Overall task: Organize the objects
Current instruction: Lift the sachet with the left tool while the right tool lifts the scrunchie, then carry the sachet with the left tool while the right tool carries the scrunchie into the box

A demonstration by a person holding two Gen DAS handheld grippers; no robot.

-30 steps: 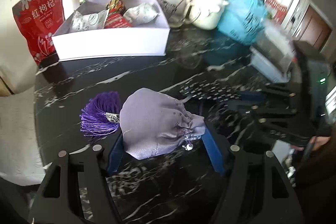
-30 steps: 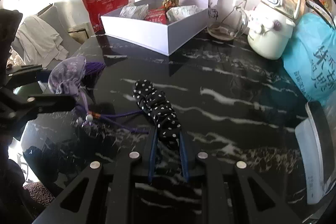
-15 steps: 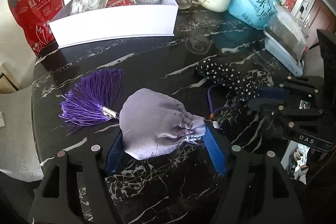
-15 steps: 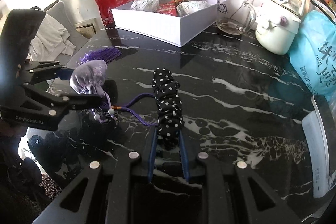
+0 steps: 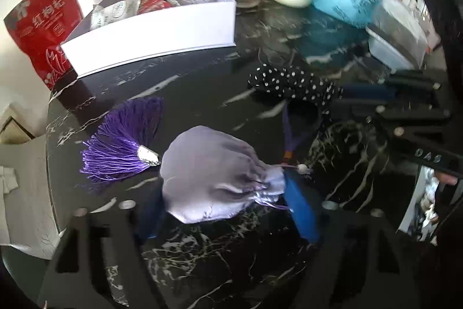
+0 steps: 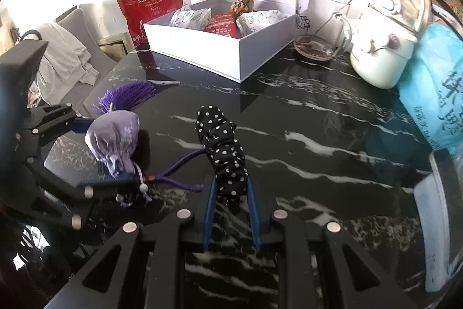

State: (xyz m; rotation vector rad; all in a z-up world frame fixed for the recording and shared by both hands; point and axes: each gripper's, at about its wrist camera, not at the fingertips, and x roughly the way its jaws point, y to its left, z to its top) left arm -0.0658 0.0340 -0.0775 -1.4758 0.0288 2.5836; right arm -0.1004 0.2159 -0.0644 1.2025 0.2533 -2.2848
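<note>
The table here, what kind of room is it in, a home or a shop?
Most likely a home, perhaps a dining or kitchen area. The black marble table holds a white kettle, a used glass mug and an open white box of snack packets; clothes lie draped over a grey chair.

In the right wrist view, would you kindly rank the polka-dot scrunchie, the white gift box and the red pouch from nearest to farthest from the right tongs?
1. Black polka-dot fabric scrunchie: between the right tongs, centre.
2. White cardboard gift box: mid-table, beyond the scrunchie.
3. Red foil pouch: behind the box, left.
</note>
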